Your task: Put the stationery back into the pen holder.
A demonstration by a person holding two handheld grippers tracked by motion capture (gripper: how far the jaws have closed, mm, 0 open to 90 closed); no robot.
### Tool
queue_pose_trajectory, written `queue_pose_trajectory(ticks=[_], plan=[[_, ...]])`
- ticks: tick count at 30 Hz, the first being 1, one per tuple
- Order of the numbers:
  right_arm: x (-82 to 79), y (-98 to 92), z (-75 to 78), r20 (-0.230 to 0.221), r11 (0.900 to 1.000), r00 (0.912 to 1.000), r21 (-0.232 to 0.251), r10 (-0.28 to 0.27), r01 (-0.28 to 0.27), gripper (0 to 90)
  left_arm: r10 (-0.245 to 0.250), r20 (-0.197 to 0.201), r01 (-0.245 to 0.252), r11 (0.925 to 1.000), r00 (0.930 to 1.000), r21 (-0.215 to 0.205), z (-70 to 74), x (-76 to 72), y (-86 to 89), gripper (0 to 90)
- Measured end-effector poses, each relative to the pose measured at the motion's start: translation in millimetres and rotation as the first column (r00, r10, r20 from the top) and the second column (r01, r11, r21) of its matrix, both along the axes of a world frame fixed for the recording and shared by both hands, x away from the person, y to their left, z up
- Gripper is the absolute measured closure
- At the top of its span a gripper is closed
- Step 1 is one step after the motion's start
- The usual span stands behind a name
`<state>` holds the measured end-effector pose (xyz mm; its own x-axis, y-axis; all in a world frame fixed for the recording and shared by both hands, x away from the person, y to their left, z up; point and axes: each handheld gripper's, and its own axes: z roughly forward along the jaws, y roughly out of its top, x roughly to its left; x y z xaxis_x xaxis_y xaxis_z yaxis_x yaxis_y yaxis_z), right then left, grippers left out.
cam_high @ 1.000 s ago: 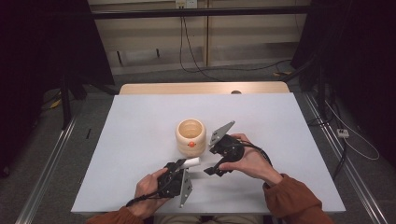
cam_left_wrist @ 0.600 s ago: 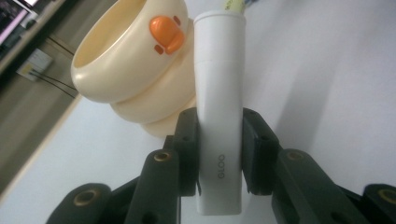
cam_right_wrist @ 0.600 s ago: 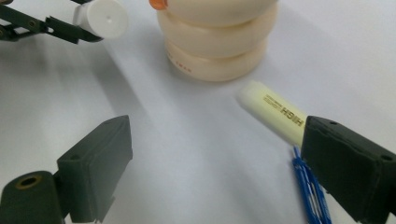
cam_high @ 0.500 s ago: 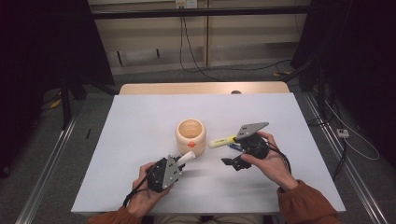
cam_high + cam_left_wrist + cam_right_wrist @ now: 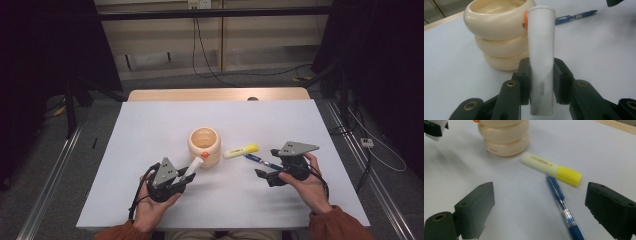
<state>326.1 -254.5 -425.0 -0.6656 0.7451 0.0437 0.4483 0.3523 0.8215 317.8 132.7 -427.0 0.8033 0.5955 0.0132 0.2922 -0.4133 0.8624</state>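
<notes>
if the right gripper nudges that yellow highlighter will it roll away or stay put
The yellow highlighter looks flat-sided, not round, so it would probably slide, not roll. It looks like light, stiff plastic, so a nudge likely shifts it easily on the smooth white table. The blue pen touches its side and may move too.

The white table (image 5: 150, 130) butts up against a wooden top (image 5: 215, 94) at the far edge, and there's some small dark thing (image 5: 253, 99) on that wood, can't tell what. The floor is grey carpet (image 5: 165, 82) with black cables (image 5: 240, 75) snaking across behind. A cable runs down from a wall socket (image 5: 198, 4). Metal rails run along both sides, left (image 5: 50, 185) and right (image 5: 380, 200). There's a little white box (image 5: 367, 142) on a pale cord over on the right. Black curtains (image 5: 45, 45) hang on either side.
</notes>
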Motion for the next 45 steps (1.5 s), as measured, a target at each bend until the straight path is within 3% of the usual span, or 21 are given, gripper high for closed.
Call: queue_pose_trajectory(ticks=[4,13,18,21,24,30,35,37,45], plan=[[-7.7,-7.9,-4.7,0.035,0.998,0.9976,0.023,-0.060,0.059,8.3,0.009,-0.003,-0.009,0.9994,1.0000,-0.033,4.3,1.6,4.1,71.0],[-23.0,-15.3,-11.8,0.068,0.994,0.9924,0.036,-0.103,0.101,6.9,0.026,0.003,-0.026,0.9925,0.9997,-0.119,20.8,5.1,9.6,71.0],[-28.8,-23.2,-12.9,0.086,0.988,0.9856,0.070,-0.146,0.140,5.7,0.047,0.022,-0.043,0.9891,0.9987,-0.141,32.5,8.7,14.6,71.0],[-29.9,-25.4,-16.0,0.084,0.986,0.9844,0.081,-0.154,0.148,5.7,0.061,0.007,-0.059,0.9840,0.9981,-0.168,37.3,12.2,18.0,71.0],[-30.7,-26.8,-15.8,0.083,0.984,0.9833,0.090,-0.162,0.154,5.7,0.076,0.015,-0.072,0.9818,0.9970,-0.176,42.3,14.7,20.9,71.0],[-34.8,-28.6,-16.7,0.112,0.976,0.9714,0.086,-0.209,0.200,6.1,0.089,0.044,-0.080,0.9800,0.9951,-0.182,51.1,19.9,18.9,71.0],[-40.2,-31.4,-19.3,0.111,0.971,0.9673,0.095,-0.228,0.218,5.6,0.082,0.077,-0.071,0.9880,0.9936,-0.137,57.6,28.5,13.4,71.0],[-41.7,-31.8,-19.3,0.116,0.967,0.9625,0.105,-0.245,0.234,5.5,0.085,0.072,-0.074,0.9866,0.9938,-0.146,60.1,32.5,12.5,71.0],[-46.3,-30.6,-21.0,0.107,0.969,0.9659,0.099,-0.236,0.225,5.8,0.081,0.070,-0.069,0.9849,0.9942,-0.159,67.9,44.7,1.5,71.0]])
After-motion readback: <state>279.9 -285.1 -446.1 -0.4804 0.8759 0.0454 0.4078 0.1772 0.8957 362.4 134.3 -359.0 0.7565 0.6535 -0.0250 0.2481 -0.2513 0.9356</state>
